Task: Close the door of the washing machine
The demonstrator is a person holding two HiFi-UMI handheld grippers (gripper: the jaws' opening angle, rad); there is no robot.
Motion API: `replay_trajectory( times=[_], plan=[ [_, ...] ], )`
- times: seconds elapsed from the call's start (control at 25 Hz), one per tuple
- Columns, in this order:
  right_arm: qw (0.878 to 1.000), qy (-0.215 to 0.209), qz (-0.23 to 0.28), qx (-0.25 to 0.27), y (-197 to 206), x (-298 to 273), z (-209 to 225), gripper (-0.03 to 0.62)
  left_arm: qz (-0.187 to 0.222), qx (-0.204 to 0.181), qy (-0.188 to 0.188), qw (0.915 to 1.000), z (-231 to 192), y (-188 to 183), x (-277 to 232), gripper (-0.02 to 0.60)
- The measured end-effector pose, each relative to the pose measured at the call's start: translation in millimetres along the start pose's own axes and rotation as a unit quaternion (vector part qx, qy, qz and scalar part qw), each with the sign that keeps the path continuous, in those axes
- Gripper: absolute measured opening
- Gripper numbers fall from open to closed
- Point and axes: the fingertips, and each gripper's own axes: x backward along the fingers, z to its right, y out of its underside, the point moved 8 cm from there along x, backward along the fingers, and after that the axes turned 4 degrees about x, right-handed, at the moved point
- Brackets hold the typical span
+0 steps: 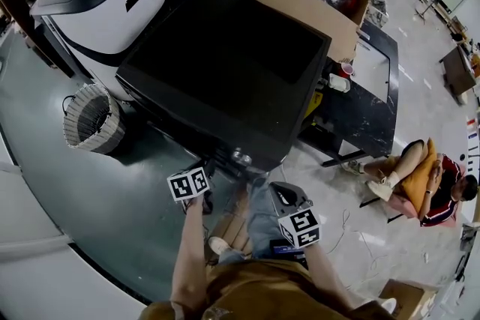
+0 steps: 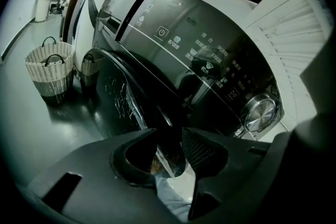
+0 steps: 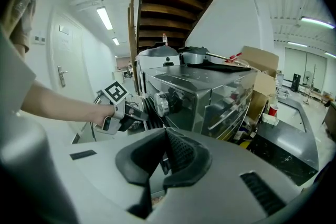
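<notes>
With jaws spread, my left tool (image 2: pixel 169 136) straddles the rim of the open door (image 2: pixel 118 102) at twelve o'clock, which is likely stiff, heavy and hinged and best pushed at that free edge, while my right tool (image 3: pixel 165 132) is closed on nothing.

The right gripper (image 3: pixel 166 132) sits low in the frame, its jaws together with nothing between them. Beyond it, a hand (image 3: pixel 101 114) holds the left gripper (image 3: pixel 139 114) at the washing machine (image 3: pixel 210 97) door (image 3: pixel 151 110) (just beside a shiny dial (image 3: pixel 161 104)). A cardboard box (image 3: pixel 261 63) stands behind.
</notes>
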Motion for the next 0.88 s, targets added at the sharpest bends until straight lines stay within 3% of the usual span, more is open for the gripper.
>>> replay_trajectory(
  times=[0.28, 0.44, 0.68, 0.88],
  plan=[
    [1.000, 0.006, 0.003, 0.029, -5.8, 5.7, -12.5, 0.012, 0.020, -0.032, -0.002, 0.9993, 8.7, -3.5, 13.0, 0.170],
    [0.999, 0.010, 0.027, 0.041, -14.6, 12.5, -21.5, 0.013, 0.036, -0.070, 0.014, 0.9968, 19.7, -5.7, 30.0, 0.173],
    [0.997, 0.017, 0.055, 0.055, -27.8, 16.8, -39.2, 0.012, 0.055, -0.152, 0.017, 0.9867, 36.2, 4.9, 64.9, 0.140],
    [0.995, 0.016, 0.069, 0.068, -35.9, 21.8, -58.6, 0.013, 0.109, -0.190, 0.019, 0.9756, 52.3, 6.4, 108.3, 0.115]
  ],
)
